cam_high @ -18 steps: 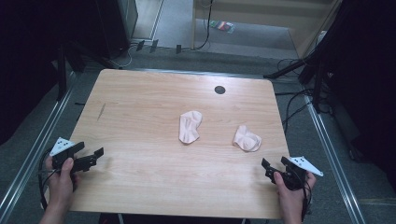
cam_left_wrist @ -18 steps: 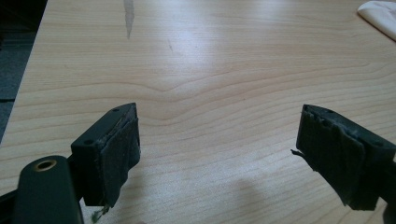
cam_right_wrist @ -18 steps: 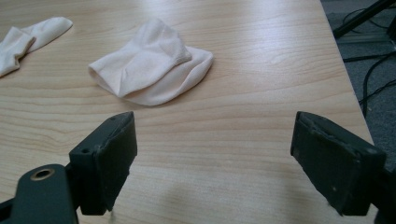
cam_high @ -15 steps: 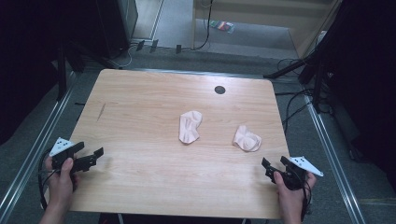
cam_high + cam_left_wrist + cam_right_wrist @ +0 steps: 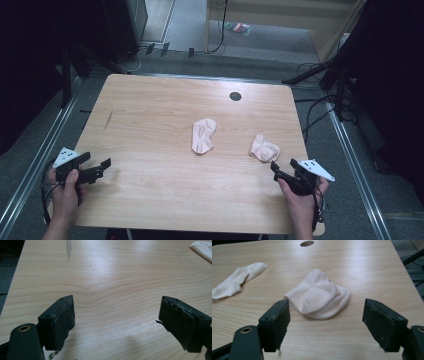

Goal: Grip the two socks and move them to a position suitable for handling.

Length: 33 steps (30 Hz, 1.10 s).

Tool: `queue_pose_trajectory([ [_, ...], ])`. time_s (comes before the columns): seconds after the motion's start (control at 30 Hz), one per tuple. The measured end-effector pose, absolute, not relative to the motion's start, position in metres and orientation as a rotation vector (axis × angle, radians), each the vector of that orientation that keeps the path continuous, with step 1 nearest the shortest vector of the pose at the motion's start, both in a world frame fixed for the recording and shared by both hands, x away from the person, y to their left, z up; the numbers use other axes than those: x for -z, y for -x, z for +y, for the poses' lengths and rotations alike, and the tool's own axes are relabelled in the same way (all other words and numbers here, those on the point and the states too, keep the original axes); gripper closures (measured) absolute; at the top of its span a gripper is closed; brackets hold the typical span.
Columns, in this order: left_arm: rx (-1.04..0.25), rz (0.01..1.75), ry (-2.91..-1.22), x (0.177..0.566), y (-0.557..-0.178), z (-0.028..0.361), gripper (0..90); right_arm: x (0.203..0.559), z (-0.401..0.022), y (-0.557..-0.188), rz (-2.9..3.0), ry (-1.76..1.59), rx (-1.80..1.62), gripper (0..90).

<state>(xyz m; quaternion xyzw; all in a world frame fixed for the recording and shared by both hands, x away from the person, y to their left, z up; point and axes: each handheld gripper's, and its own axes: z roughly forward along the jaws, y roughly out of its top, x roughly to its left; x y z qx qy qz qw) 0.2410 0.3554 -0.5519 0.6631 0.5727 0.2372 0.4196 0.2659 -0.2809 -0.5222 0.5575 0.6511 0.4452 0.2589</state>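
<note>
Pale wooden table (image 5: pixel 150 130) with fine grain, rounded corners, 1 dark round hole (image 5: pixel 235 96) near the far edge and 1 thin dark streak (image 5: pixel 108 118) toward the left side. 2 soft, pale pink socks on the wood: flat sock (image 5: pixel 203 135) about mid-table, stretched out and folded at 1 end; crumpled sock (image 5: pixel 264 148) just right of it, bunched into a rounded mound with creases. Well apart from both, at the table's near left corner, left gripper (image 5: pixel 100 170) in the left hand (image 5: pixel 65 192), black, with a grey three-cornered plate on top; jaws spread wide over bare wood, worn fabric-like pads (image 5: pixel 65 323) fraying at the edges, a corner of the flat sock (image 5: pixel 203 250) far off at the upper right. Near the table's near right corner, right gripper (image 5: pixel 278 171) in the right hand (image 5: pixel 300 200), jaws likewise wide apart and holding nothing, crumpled sock (image 5: pixel 319 295) lying just beyond and between them, flat sock (image 5: pixel 237 280) and hole (image 5: pixel 307 243) farther off. Nothing lying between either gripper and the socks. Around the table: grey floor, metal rails, black cables, dark stands. Against 0.5 s earlier, socks unmoved, both grippers at the same corners, jaws as wide as before.
</note>
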Motion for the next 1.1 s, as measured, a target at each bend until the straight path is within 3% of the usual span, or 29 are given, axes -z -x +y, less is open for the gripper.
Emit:
queue_pose_trajectory([
  [0.33, -0.596, 1.434, -1.656, 0.552, -0.241, 0.356, 13.9, 0.522, -0.254, -0.304, 1.819, -1.526, -1.094, 34.3],
  [0.57, -0.594, 1.434, -1.653, 0.552, -0.240, 0.356, 14.0, 0.533, -0.242, -0.335, 1.877, -1.555, -0.987, 33.7],
  [0.77, -0.598, 1.435, -1.649, 0.552, -0.240, 0.356, 13.9, 0.543, -0.237, -0.339, 1.902, -1.556, -0.916, 36.6],
  [0.9, -0.602, 1.432, -1.655, 0.552, -0.240, 0.356, 13.9, 0.548, -0.233, -0.335, 1.885, -1.504, -0.861, 49.7],
  [1.03, -0.608, 1.431, -1.662, 0.552, -0.240, 0.355, 14.0, 0.549, -0.231, -0.332, 1.874, -1.471, -0.853, 77.8],
  [1.1, -0.612, 1.433, -1.655, 0.552, -0.240, 0.355, 14.0, 0.549, -0.229, -0.331, 1.849, -1.468, -0.824, 82.9],
])
